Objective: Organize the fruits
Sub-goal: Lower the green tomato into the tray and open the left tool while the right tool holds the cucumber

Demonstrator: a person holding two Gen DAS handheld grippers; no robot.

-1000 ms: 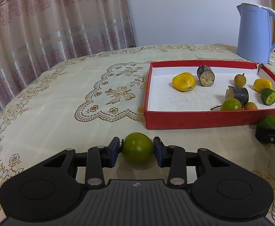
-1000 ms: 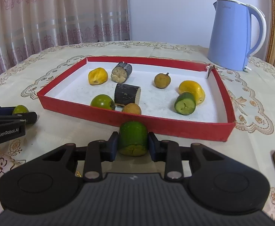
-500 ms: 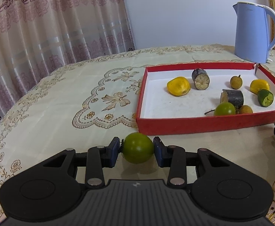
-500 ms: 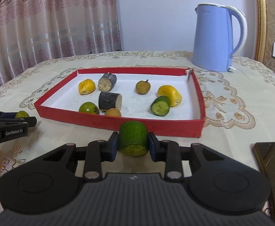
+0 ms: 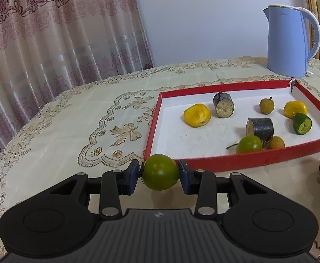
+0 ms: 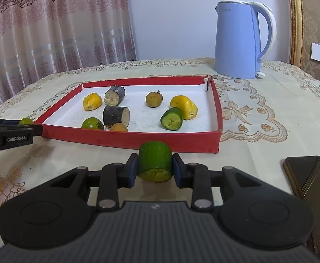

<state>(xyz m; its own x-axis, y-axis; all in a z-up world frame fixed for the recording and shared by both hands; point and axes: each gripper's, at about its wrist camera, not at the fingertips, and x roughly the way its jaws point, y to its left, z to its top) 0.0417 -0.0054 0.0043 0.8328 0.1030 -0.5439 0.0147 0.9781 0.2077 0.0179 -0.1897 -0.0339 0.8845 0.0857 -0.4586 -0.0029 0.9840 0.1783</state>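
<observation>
Right wrist; green cucumber piece (image 6: 155,164) clamped; long axis toward camera

Bare tablecloth (image 5: 76,118) left of red tray (image 6: 125,139), dark phone (image 6: 308,175) right, kettle (image 6: 238,41) behind

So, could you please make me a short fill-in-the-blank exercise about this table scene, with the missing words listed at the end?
1. The left gripper holds a round ____ fruit between its fingers.
2. The right gripper holds a cut piece of cucumber just outside the ____ tray.
3. Behind the tray stands a light ____ kettle.
4. Inside the tray lie ____ dark cut cylinder pieces.

Missing words: green; red; blue; two
</observation>
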